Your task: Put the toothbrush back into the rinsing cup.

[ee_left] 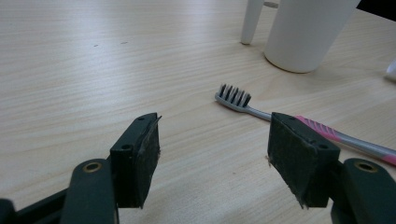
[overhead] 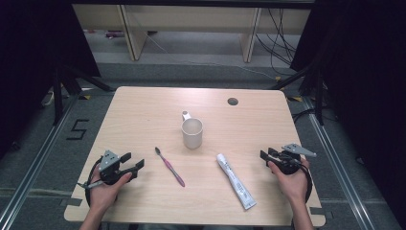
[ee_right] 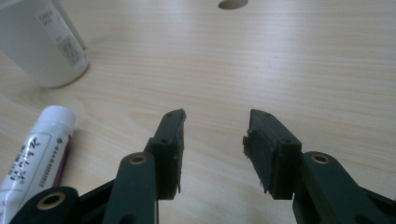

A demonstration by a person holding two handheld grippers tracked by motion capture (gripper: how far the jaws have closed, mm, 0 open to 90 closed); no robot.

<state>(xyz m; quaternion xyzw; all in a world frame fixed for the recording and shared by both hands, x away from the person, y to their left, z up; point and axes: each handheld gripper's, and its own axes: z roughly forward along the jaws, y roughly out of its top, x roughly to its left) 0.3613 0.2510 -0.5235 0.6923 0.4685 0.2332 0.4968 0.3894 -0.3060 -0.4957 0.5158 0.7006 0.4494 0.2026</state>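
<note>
Holding both grippers low over the table's (overhead: 143, 103) near edge, we have the left gripper (overhead: 128, 164) toward the near left corner, jaws wide and empty, and the right gripper (overhead: 272, 155) toward the near right corner, jaws wide too, nothing between them. The toothbrush (overhead: 169, 166) lies flat just beside our left jaws, bristle head pointing away from us toward the cup (overhead: 192, 132) mid-table. The toothpaste (overhead: 235, 180) lies near our right gripper, cap end away from us. Risk from here: that brush handle is thin and sits flush on the wood, so a shallow grab could skid it sideways or flick it into the cup. It looks slim, pink-and-grey handled, with dark bristles standing upward.
</note>
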